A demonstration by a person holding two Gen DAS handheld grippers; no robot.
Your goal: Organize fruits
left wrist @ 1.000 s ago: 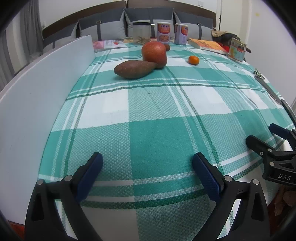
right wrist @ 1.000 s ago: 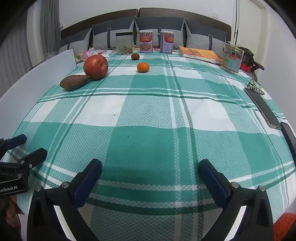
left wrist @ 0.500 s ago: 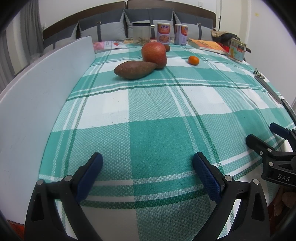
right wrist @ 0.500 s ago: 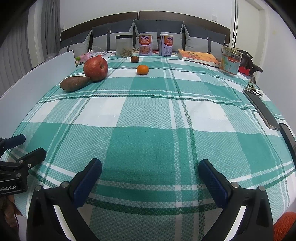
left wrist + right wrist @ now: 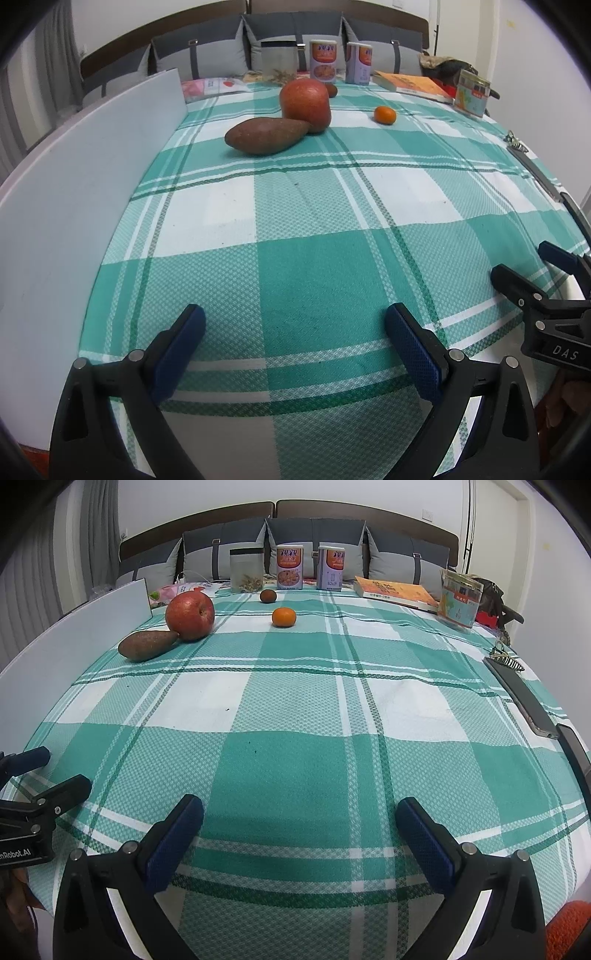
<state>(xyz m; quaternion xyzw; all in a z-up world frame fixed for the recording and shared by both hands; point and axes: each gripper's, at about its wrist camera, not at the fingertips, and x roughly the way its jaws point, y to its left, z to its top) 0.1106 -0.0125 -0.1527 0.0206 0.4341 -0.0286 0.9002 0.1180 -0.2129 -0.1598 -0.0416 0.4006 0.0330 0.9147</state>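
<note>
Almost nothing had changed over the last second: both tools hung at the near edge of the green plaid tablecloth [image 5: 295,768] just as before, the right view rising only a little. The left gripper [image 5: 295,332] stood spread wide and empty, and so did the right gripper [image 5: 299,823], so no fruit had yet been taken and the sorting appeared not to have begun.

The fruit lay well apart from both, toward the far end. A red apple [image 5: 190,615] touched the tip of a brown sweet potato [image 5: 147,645] on the left; a small orange, probably a mandarin [image 5: 284,617], sat alone near the middle, and beyond it a dark round fruit [image 5: 267,596] too small to identify.

Behind them stood a clear jar [image 5: 246,570], two printed cans [image 5: 290,567] and an orange book [image 5: 395,592]; a tin [image 5: 460,598] and a dark phone [image 5: 521,694] lay to the right. A white board [image 5: 74,206] walled the left side. The cloth between the tools and the fruit lay bare.
</note>
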